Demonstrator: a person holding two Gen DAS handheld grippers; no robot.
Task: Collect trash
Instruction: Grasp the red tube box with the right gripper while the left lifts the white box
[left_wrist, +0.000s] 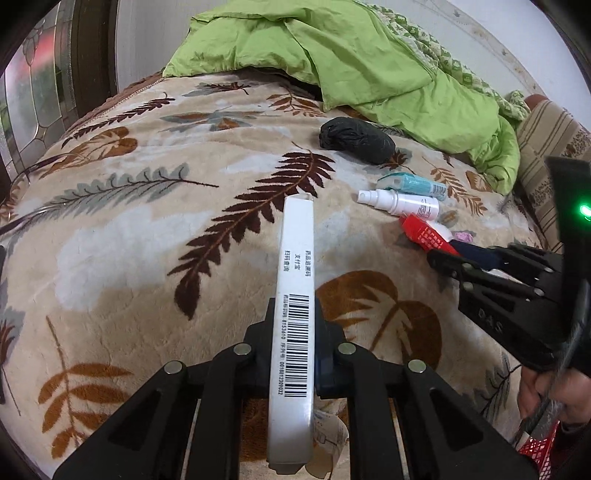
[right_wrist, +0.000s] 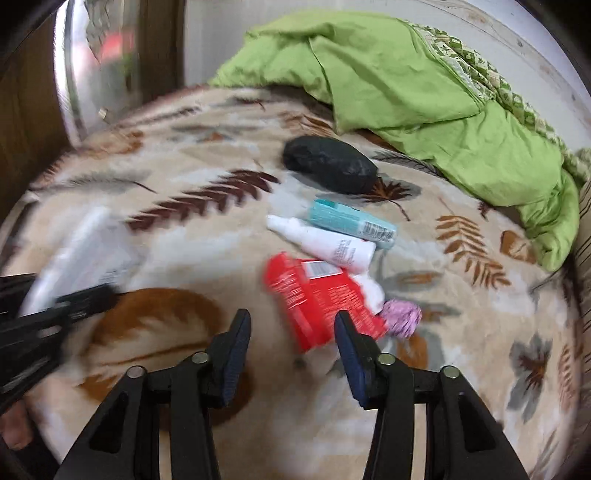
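White box (left_wrist: 295, 295) is clamped by left gripper (left_wrist: 293, 354), frame centre; right gripper (right_wrist: 291, 347) fingers are held apart over red packet (right_wrist: 317, 299), w/ nothing gripped.

Two wrist views, both tilted down over the bed (left_wrist: 129, 229)

We look from low behind each gripper toward the green quilt (left_wrist: 332, 48) at the far wall. Both views share the black bag (left_wrist: 356, 138), the bottles and the red packet (right_wrist: 317, 295); our right view is blurred, seemingly nearer them.

Soft, even indoor light is seen; the left view is sharp, the right smeared by motion; edges are bowed and vignetted.
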